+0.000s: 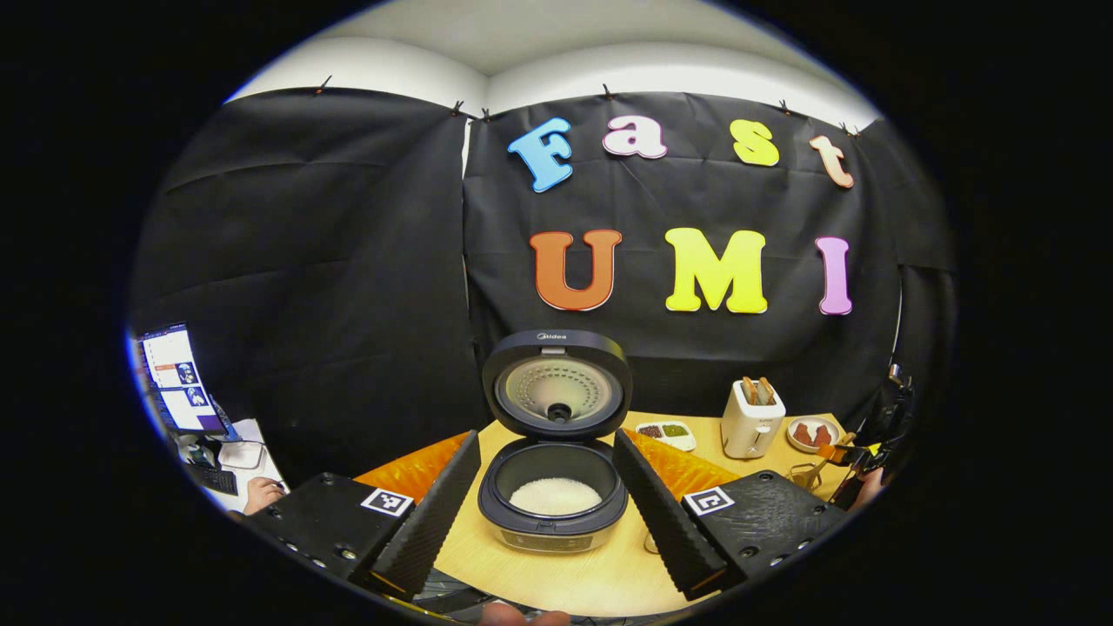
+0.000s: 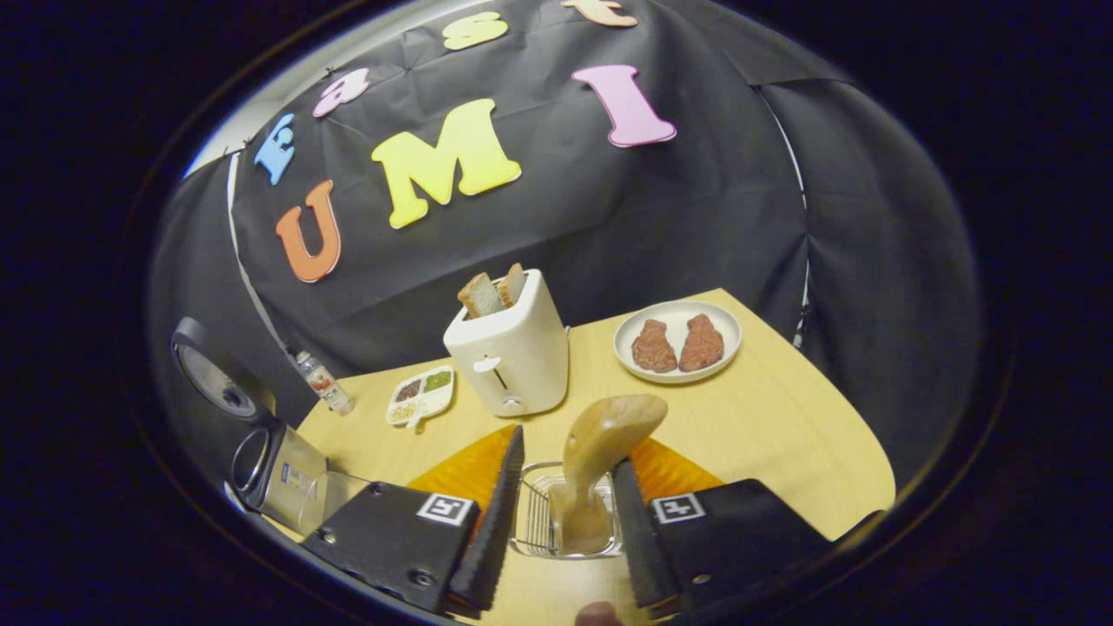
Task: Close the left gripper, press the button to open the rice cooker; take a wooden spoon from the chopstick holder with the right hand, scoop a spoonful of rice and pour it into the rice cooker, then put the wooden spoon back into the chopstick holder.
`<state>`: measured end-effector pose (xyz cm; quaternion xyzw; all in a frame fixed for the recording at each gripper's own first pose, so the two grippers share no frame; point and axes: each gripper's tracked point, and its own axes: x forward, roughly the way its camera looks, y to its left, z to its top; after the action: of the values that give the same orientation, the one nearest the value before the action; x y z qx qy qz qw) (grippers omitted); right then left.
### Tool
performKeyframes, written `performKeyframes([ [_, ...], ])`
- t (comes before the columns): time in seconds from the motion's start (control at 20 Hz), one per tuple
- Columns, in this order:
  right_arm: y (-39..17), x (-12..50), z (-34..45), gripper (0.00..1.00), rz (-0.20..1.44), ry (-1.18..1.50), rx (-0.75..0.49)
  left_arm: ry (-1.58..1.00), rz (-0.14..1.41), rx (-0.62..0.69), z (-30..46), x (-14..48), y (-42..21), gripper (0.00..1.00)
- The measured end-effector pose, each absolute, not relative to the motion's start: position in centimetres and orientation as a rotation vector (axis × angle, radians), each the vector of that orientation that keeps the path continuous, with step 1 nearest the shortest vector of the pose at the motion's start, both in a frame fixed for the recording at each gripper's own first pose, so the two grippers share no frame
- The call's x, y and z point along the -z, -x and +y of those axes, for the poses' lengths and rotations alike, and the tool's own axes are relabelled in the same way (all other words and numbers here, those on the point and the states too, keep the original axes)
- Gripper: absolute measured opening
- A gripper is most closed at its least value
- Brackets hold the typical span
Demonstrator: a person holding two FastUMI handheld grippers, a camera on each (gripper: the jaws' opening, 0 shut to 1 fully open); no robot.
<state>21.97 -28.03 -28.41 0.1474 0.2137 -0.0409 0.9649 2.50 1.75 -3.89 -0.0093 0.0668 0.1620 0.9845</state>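
**Nearly done: spoon back at the holder**

Already the rice cooker (image 1: 555, 461) stands lid-up on the counter (image 1: 609, 574) with white rice in its pot, framed by my left gripper (image 1: 546, 504), fingers spread and empty. My right gripper (image 2: 556, 513) is also released, its fingers flanking the wooden spoon (image 2: 600, 452) standing in the chopstick holder (image 2: 530, 522). I judge only withdrawal remains. The right gripper view adds the spoon's seating.

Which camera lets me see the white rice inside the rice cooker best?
The left gripper view: it looks straight into the open rice cooker, so the rice in the pot shows plainly. In the right gripper view the rice cooker sits side-on at the left edge, and its inside cannot be seen.
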Motion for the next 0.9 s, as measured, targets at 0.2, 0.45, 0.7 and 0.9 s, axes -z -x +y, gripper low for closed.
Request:
performKeyframes([
  [0.2,-20.6,25.1,-29.1,0.86,0.367,-0.249,0.114,0.025,0.135,-0.325,2.0,3.9,-2.6,0.98],
  [0.45,-19.2,18.2,-28.7,0.96,0.249,-0.169,0.108,0.044,0.124,-0.313,2.5,3.2,-3.0,0.98],
  [0.7,-17.5,11.5,-25.3,1.00,0.148,-0.100,0.072,0.051,0.103,-0.304,4.5,1.7,-3.9,0.98],
  [0.9,-15.2,8.1,-21.7,0.96,0.129,-0.090,0.045,0.049,0.092,-0.294,6.6,0.2,-5.6,0.97],
])
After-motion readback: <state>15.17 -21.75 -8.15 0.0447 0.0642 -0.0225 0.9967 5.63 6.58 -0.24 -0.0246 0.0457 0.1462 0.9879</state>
